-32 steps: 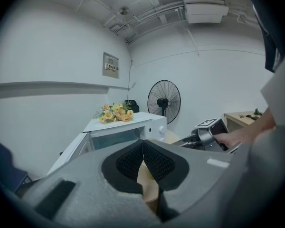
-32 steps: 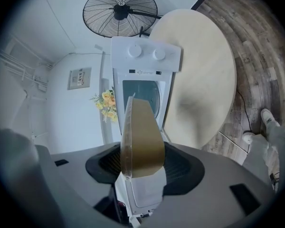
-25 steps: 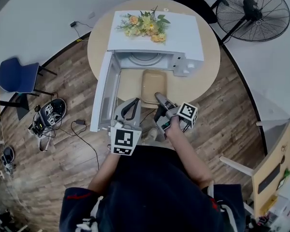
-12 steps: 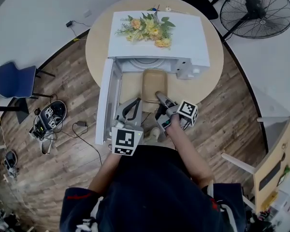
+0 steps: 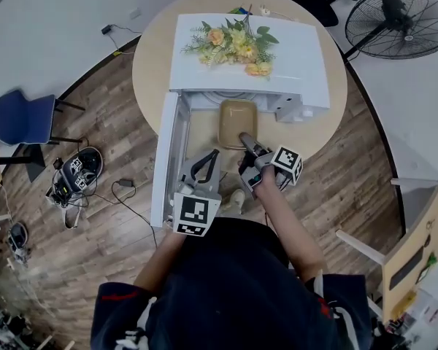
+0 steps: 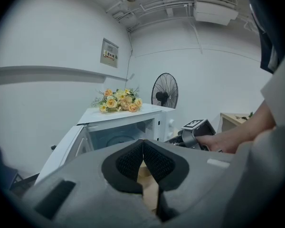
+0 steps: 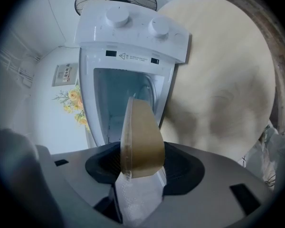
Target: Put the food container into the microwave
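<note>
- Small framed wall notice (image 6: 109, 54), upper left of the left gripper view: red and dark print, too small to read.
- White microwave (image 7: 133, 37), upper centre of the right gripper view: black labels (image 7: 131, 57) with a warning triangle, wording illegible.
- Black-and-white square-pattern markers (image 5: 196, 214) on the cubes of the left gripper (image 5: 209, 156) and right gripper (image 5: 244, 137), centre of the head view: no letters or numbers.

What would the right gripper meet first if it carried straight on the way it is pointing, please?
Probably the inside of the open microwave: the right gripper, shut on the food container, aims into it with nothing visible between, though depth is unclear.
</note>
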A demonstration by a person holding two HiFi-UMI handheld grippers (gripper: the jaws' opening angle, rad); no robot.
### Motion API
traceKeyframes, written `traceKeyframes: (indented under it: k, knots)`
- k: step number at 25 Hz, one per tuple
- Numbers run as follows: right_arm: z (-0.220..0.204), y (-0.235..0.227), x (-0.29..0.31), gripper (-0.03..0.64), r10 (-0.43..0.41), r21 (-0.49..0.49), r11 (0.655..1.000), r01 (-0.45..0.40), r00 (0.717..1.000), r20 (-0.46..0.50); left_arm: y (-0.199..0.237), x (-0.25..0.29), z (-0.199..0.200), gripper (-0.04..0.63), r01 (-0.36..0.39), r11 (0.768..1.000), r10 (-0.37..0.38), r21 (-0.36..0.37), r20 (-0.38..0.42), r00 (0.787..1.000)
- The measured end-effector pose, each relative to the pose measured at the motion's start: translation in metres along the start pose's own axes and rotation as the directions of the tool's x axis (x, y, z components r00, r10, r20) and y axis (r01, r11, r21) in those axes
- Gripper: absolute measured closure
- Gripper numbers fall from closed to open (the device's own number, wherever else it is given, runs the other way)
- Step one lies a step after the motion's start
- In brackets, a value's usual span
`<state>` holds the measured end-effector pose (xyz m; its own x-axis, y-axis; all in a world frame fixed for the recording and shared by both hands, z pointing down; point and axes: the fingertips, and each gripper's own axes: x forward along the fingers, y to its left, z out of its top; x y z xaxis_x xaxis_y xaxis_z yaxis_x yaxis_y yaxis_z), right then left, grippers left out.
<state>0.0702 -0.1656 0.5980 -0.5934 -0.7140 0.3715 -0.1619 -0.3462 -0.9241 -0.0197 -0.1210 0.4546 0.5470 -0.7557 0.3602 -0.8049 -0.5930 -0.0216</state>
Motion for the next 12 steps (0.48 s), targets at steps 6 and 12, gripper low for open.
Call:
traceKeyframes:
  k: [6,12]
  knots:
    - [0.003,0.002,0.017,0.383,-0.011,0.0,1.0,0.011,1.0,-0.014,0.015,0.008,-0.002,0.578,-0.006,1.0,0.006,-0.004,-0.011,1.0]
    - [0.014,-0.004,0.032,0.383,-0.033,-0.002,0.999,0.033,0.999,-0.017,0.024,0.019,-0.01,0.578,-0.019,1.0,0.018,-0.02,-0.036,0.999]
